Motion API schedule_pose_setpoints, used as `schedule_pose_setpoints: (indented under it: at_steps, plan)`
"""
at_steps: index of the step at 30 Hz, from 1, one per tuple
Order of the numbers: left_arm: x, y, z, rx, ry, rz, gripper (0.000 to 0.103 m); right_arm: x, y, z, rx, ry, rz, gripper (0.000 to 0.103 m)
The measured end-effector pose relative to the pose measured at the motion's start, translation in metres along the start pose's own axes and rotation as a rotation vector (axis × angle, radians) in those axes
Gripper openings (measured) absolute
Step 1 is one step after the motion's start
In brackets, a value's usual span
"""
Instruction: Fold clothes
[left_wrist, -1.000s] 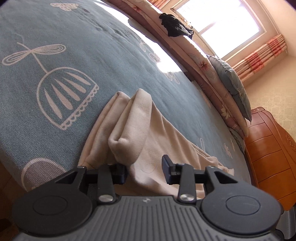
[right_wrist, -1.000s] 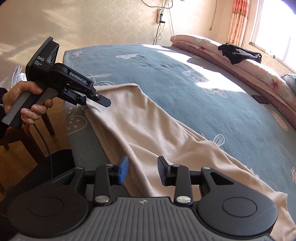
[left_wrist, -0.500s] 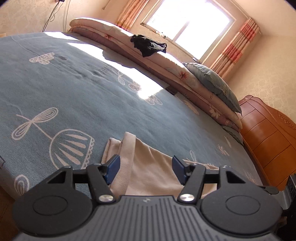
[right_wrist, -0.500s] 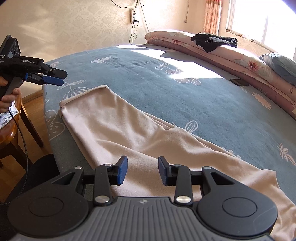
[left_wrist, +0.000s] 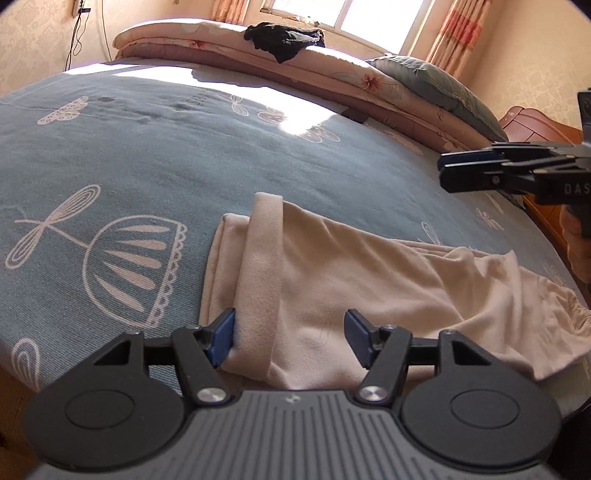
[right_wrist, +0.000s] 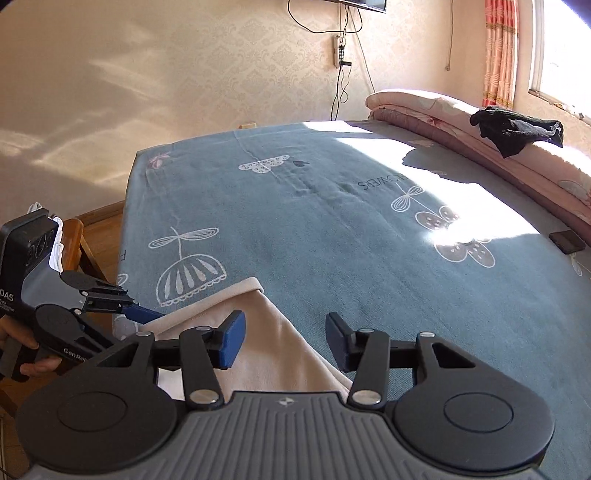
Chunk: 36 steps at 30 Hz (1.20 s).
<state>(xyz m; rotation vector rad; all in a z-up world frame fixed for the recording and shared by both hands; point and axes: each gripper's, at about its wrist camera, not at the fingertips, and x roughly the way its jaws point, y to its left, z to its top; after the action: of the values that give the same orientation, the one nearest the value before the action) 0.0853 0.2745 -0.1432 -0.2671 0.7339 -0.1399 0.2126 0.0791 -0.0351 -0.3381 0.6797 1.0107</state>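
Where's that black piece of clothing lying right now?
The black garment lies on the rolled pink floral quilt along the bed's far edge, below the window, in both views.

"DAS" is showing on the right black hand-held gripper (left_wrist: 476, 170); "GenRob" on the left one (right_wrist: 144, 314); upside-down "FLOWERS" on the blue-grey woven bedspread (right_wrist: 332, 221).

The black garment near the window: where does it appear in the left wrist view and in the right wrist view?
Left wrist view: the black garment is at top centre, draped on the folded pink quilt.
Right wrist view: the black garment is at the upper right, on the same quilt.
Shared landmark: the beige garment on the blue bedspread, just ahead of each camera.
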Motion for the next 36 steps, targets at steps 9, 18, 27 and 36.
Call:
schedule_pose_setpoints:
  at_steps: [9,18,27,36]
  plan:
    - [-0.005,-0.012,-0.017,0.110,-0.049,0.000,0.070,0.130,0.006,0.026,-0.073,0.157,0.249,0.049]
    - [-0.019,0.009,-0.008,0.042,-0.113,-0.104,0.071,0.103,0.013,0.007,-0.250,0.145,0.277,0.016]
    - [0.012,0.027,0.032,0.024,-0.080,-0.245,0.076,0.036,0.030,0.007,-0.401,0.059,0.282,0.015]
    - [0.034,0.022,0.030,0.020,0.021,-0.281,0.010,0.038,0.033,0.008,-0.465,0.076,0.228,0.047]
